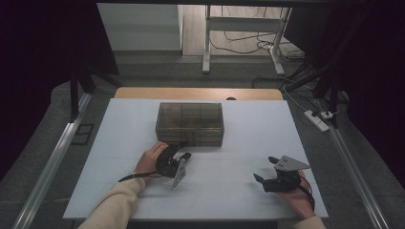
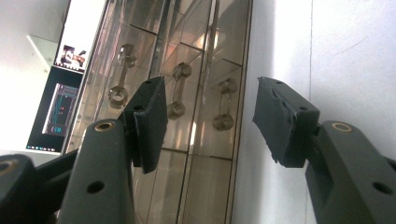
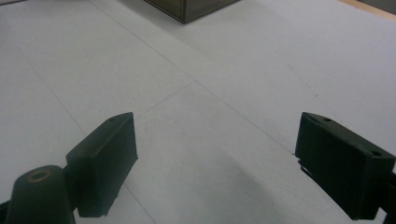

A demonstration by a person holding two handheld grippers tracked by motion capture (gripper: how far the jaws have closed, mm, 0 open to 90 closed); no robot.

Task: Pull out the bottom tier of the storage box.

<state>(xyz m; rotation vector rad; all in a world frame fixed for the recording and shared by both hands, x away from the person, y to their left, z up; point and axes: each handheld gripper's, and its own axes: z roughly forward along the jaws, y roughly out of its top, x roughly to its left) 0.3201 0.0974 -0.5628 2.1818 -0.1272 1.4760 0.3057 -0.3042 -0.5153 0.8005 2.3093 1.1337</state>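
A smoky, see-through compartment box stands shut at the back middle of the white table. My left gripper is rolled on its side just in front of the box's near wall, its jaws apart. In the left gripper view the box runs up the picture with several clear dumbbell-shaped fittings on it. One finger lies over the box and the other stands over bare table, and neither presses on it. My right gripper rests at the front right, open over bare table.
A wooden strip edges the table's far side. Metal rails run along both sides of the table. A power strip and cables lie on the floor at the right. A lit screen shows beyond the box.
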